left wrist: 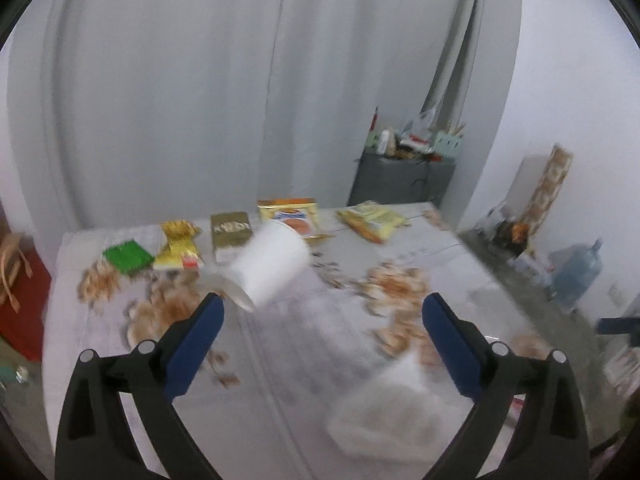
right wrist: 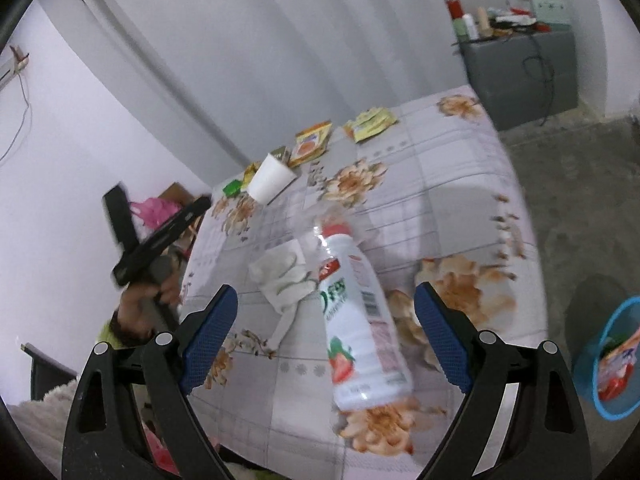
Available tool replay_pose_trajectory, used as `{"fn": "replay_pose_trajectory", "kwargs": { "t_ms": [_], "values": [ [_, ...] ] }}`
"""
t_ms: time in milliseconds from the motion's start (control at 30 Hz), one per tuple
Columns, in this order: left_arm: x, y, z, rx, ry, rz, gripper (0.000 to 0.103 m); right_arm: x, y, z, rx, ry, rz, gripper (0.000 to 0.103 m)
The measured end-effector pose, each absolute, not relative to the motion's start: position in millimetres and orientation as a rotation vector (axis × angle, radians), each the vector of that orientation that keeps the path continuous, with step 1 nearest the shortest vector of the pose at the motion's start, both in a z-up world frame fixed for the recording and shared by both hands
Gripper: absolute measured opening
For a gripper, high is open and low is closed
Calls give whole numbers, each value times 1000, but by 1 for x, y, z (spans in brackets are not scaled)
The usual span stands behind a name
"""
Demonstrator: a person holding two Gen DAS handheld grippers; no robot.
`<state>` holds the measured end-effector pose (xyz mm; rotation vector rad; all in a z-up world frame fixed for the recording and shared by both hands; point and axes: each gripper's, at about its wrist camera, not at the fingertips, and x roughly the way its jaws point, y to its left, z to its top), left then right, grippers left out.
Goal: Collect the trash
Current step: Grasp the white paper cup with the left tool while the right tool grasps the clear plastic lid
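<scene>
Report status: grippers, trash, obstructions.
Left gripper open, empty. Right gripper open, bottle lying between its fingers, ungripped. Cup, tissue, wrappers uncollected. Nothing blocking.

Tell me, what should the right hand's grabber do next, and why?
Probably lower the right gripper onto the white strawberry bottle and close on it. Its jaws are open with nothing pressed between them, the bottle lies on its side on the flowered table right between them, and the blue bin on the floor already holds trash.
</scene>
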<state>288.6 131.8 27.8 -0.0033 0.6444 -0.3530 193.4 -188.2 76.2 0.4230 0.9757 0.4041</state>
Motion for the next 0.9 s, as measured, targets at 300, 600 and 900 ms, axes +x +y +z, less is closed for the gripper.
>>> {"fn": "replay_pose_trajectory", "kwargs": {
  "t_ms": [300,600,900],
  "values": [
    [379,107,-13,240,728,-316,97,263,-140,63,252,1049,485,90],
    [407,93,-36,340,815,-363,97,314,-99,28,64,1187,565,90],
    [414,74,-55,530,819,-308,97,328,-95,3,37,1259,577,90]
  ]
}}
